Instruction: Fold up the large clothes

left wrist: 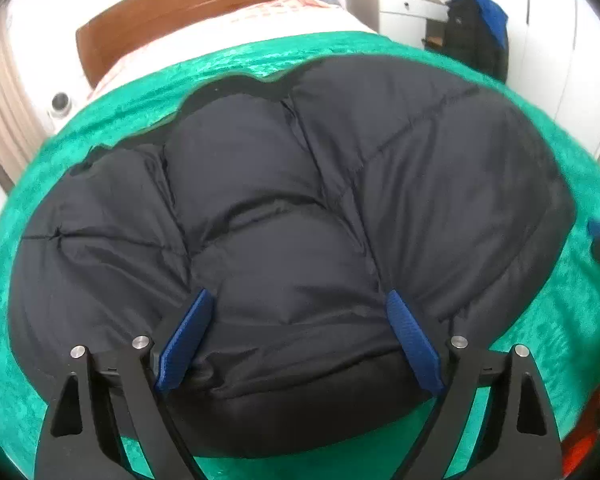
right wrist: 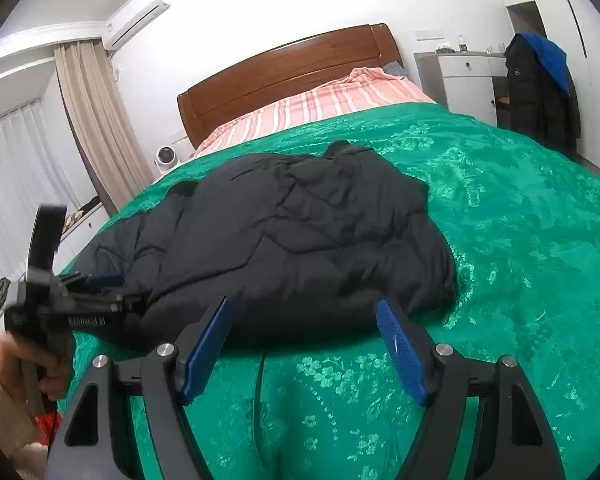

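Left hand-held gripper [left wrist: 300, 300] spread over jacket [left wrist: 292, 220], frame centre; right hand-held gripper [right wrist: 302, 306] spread, empty, low centre; pinch hem layers together, fold onto bedspread [right wrist: 520, 220].

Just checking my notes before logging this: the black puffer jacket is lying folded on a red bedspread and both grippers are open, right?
Not quite. The bedspread is green, not red, as the right wrist view shows plainly. The rest stands: the black puffer jacket lies folded on it, and both the left gripper and the right gripper are open.
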Action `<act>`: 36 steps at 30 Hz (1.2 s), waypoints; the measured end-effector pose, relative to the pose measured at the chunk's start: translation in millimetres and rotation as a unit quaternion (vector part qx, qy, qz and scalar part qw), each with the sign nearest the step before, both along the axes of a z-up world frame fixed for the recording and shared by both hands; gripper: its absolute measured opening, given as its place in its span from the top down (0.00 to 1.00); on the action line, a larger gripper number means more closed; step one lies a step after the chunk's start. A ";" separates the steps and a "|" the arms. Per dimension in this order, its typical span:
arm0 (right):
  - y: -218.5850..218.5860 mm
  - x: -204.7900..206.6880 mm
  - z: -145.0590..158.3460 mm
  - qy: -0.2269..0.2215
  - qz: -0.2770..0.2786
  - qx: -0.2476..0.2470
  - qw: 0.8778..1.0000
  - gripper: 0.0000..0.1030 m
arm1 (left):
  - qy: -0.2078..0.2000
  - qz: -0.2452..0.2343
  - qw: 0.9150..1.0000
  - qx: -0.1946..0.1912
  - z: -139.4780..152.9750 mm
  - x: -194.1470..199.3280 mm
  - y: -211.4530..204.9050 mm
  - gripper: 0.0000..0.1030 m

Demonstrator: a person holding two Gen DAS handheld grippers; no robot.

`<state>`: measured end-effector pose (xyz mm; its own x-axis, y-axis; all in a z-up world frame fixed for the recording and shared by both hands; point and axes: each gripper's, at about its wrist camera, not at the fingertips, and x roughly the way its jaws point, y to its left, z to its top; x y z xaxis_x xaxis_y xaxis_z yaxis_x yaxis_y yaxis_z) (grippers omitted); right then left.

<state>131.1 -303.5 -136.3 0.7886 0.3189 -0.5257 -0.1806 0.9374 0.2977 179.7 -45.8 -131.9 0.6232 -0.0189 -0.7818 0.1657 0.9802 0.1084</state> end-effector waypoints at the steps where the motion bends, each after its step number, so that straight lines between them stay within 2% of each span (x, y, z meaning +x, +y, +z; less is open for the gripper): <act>1: 0.6 1.0 -1.0 0.002 0.001 0.000 1.000 0.28 | -0.001 0.005 1.000 -0.004 -4.4 2.3 1.5 0.11; 3: 2.4 2.5 -4.8 0.009 0.004 -0.002 1.000 0.28 | 0.001 0.019 1.000 -0.016 -9.1 5.6 3.5 0.10; 6: 1.6 2.2 -8.1 0.017 0.007 -0.002 1.000 0.28 | -0.006 0.023 1.000 0.000 -9.8 1.2 -1.1 0.10; 10: -5.5 1.3 -7.0 0.014 -0.003 0.006 1.000 0.28 | 0.000 0.023 0.999 -0.022 -3.9 -9.9 1.0 0.11; 15: -7.9 9.0 -14.7 0.035 -0.007 0.016 0.999 0.28 | -0.010 0.019 1.000 -0.011 -11.3 -15.9 0.3 0.10; 19: -9.8 5.2 -12.8 0.031 -0.011 0.012 0.999 0.28 | -0.005 0.011 1.000 -0.007 -9.6 -28.7 -3.2 0.10; 24: -14.1 9.2 -15.7 0.039 -0.019 0.022 0.999 0.28 | -0.015 0.003 1.000 0.024 -17.6 -37.3 -13.4 0.09; 28: -11.3 11.8 -19.1 0.048 -0.012 0.020 0.999 0.28 | -0.001 -0.001 0.999 0.035 -32.2 -29.5 -17.9 0.03; 33: -31.9 8.6 -12.3 0.037 -0.036 0.033 0.998 0.28 | 0.022 -0.016 0.999 0.034 -19.9 -38.2 -19.8 0.05; 35: -50.9 6.7 -10.0 0.035 -0.063 0.055 0.996 0.26 | 0.023 -0.034 0.999 0.019 -5.4 -49.8 -17.3 0.05; 36: -64.3 6.5 -11.3 0.038 -0.082 0.077 0.993 0.21 | 0.012 -0.041 0.999 -0.008 6.2 -56.8 -12.7 0.05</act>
<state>137.6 -367.8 -147.6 0.7971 0.2708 -0.5397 -0.0010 0.8944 0.4473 122.9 -58.5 -125.6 0.5996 -0.0824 -0.7960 0.2479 0.9649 0.0868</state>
